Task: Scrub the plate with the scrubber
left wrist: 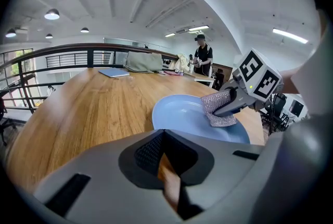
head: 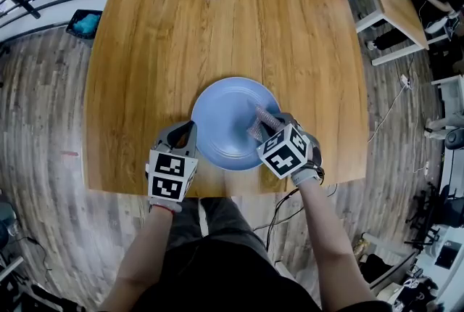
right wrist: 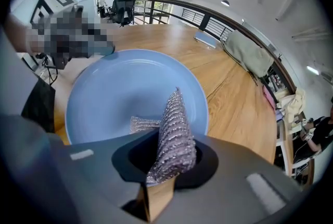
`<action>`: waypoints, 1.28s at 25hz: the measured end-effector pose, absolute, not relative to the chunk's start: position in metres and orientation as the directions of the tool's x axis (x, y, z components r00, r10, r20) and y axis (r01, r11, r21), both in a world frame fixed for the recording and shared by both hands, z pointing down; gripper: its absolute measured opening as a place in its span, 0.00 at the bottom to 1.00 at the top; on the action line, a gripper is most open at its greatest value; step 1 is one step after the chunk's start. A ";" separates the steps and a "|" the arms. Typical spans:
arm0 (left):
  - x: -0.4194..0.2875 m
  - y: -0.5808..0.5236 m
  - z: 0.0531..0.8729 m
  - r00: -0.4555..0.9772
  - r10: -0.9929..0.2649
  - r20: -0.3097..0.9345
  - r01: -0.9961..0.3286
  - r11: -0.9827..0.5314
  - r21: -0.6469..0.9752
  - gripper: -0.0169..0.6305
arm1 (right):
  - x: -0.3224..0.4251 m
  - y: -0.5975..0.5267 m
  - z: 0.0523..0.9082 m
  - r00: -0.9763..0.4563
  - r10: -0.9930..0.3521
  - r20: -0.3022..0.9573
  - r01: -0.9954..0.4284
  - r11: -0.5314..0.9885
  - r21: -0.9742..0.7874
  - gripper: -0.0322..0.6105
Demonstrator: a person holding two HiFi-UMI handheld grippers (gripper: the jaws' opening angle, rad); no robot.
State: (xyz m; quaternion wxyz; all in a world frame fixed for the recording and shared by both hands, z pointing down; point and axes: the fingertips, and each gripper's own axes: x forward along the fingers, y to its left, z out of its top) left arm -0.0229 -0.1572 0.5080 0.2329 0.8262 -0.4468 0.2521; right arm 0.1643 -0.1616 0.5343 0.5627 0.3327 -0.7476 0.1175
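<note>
Near front edge of tabletop (head: pixel 145 49), midway along: blue plate (head: pixel 221 111). Right gripper (head: pixel 270 126) pinching scrubber (head: pixel 258 127) over plate's right side. Left gripper (head: pixel 185 133) just beside plate's left rim, jaws pressed together, nothing between.

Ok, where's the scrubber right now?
In the head view the scrubber is clamped in the right tool, over the right half of the blue plate, near the front edge of the table.
</note>
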 end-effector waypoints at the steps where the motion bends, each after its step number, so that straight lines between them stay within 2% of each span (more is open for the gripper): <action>1: -0.023 -0.157 0.508 0.474 -0.622 0.624 -0.856 -0.492 0.160 0.02 | 0.160 -0.156 0.535 -0.159 -0.347 0.924 -0.632 0.755 0.175 0.16; 18: -0.022 -0.157 0.509 0.478 -0.626 0.616 -0.857 -0.486 0.170 0.02 | 0.079 -0.109 0.538 -0.338 -0.200 0.920 -0.562 0.827 -0.027 0.16; 32: -0.023 -0.157 0.507 0.494 -0.621 0.608 -0.850 -0.493 0.187 0.02 | 0.027 -0.132 0.537 -0.423 -0.225 0.878 -0.558 0.828 -0.057 0.17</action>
